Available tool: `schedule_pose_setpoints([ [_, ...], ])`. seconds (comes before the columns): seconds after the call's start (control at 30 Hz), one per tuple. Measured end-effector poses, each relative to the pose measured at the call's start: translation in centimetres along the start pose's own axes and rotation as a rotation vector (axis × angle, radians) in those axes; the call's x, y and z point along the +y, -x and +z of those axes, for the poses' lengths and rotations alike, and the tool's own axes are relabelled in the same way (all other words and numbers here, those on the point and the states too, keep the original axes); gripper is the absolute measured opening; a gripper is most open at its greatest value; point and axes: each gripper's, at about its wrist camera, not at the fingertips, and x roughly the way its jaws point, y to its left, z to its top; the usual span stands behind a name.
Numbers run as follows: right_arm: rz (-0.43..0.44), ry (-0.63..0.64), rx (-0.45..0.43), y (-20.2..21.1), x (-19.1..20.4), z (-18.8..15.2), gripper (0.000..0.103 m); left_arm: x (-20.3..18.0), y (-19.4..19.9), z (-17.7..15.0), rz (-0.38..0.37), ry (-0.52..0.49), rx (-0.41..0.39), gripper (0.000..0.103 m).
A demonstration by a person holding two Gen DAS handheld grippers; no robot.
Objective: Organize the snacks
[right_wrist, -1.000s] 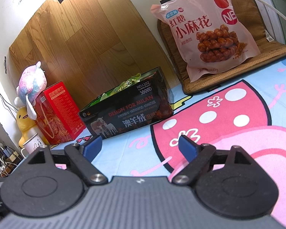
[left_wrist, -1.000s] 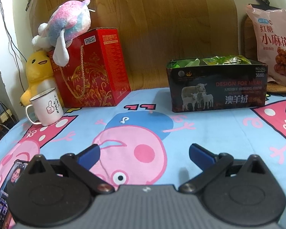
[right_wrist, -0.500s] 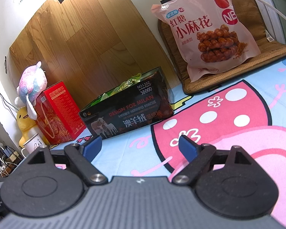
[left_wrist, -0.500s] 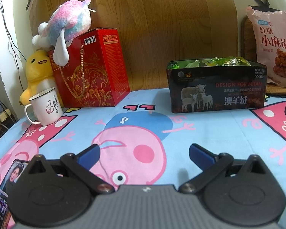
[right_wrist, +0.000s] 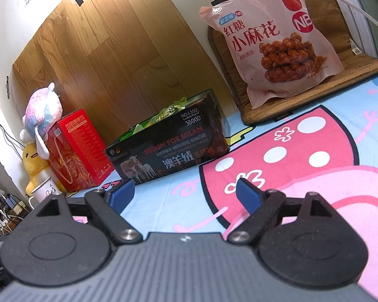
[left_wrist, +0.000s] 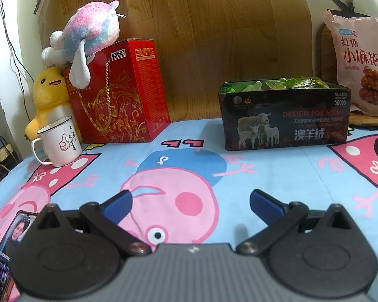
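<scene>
Cartoon-print cloth [left_wrist: 277, 176] bare between both wide-apart, empty jaws and far snack box [right_wrist: 168, 148], nearer right gripper [right_wrist: 185, 196], long axis left-right

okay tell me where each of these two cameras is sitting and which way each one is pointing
Left wrist: low over the cartoon sheet, level, facing the wood panel; left gripper open and empty below.
Right wrist: low, rolled sideways, aimed toward the pink snack bag on a woven mat; right gripper open and empty.
Shared: black box holding green packets, red gift box, plush toys, mug, snack bag.
</scene>
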Motion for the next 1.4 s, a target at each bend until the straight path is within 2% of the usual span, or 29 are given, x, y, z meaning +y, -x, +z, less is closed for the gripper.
schedule_pose_setpoints([
  [1.4,0.003,0.0,0.001,-0.04,-0.03,0.01,0.09,0.17,-0.4,-0.07,-0.018,0.024,0.024,0.103],
])
